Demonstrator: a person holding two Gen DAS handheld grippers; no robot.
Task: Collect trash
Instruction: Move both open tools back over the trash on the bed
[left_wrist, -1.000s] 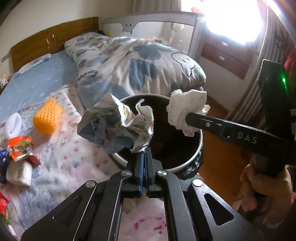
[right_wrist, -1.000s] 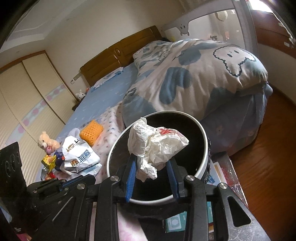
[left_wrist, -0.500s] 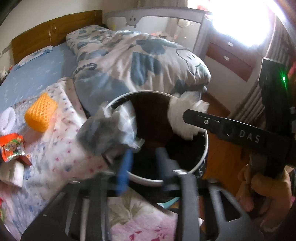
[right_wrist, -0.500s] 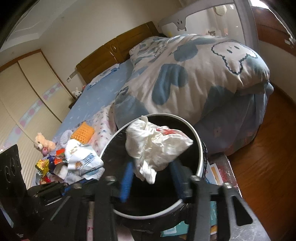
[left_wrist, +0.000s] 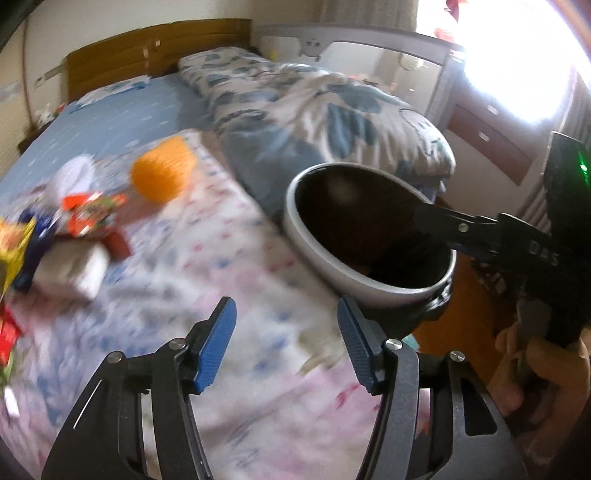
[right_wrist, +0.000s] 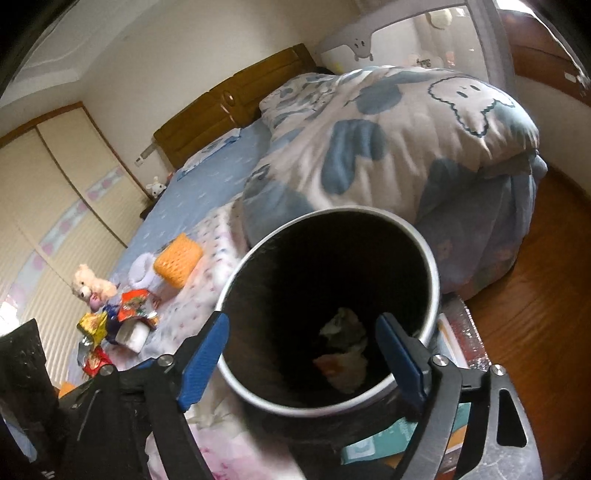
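A round bin with a white rim (left_wrist: 314, 243) (right_wrist: 430, 258) and black liner stands beside the bed. Crumpled paper and wrappers (right_wrist: 345, 349) lie at its bottom. My left gripper (left_wrist: 286, 341) hovers over the flowered bedspread, left of the bin, its jaws opening with nothing between them. My right gripper (right_wrist: 303, 352) hangs over the bin's mouth, jaws opening and empty; its black finger (left_wrist: 454, 225) reaches over the bin in the left wrist view. More litter stays on the bed: an orange foam net (left_wrist: 162, 173) (right_wrist: 178, 260), a red snack packet (left_wrist: 88, 216) (right_wrist: 135, 304), a yellow wrapper (right_wrist: 92, 325).
A folded blue-and-white duvet (right_wrist: 388, 147) lies behind the bin. A teddy bear (right_wrist: 86, 282) sits by the litter. A wooden headboard (left_wrist: 155, 48) and a grey crib (left_wrist: 369, 48) stand at the back. Wooden floor (right_wrist: 535, 295) runs right of the bed. A hand (left_wrist: 535, 365) holds the right gripper.
Both grippers opened and let go of their crumpled paper, which dropped into the bin. The left gripper swung left, away from the bin and over the bedspread.
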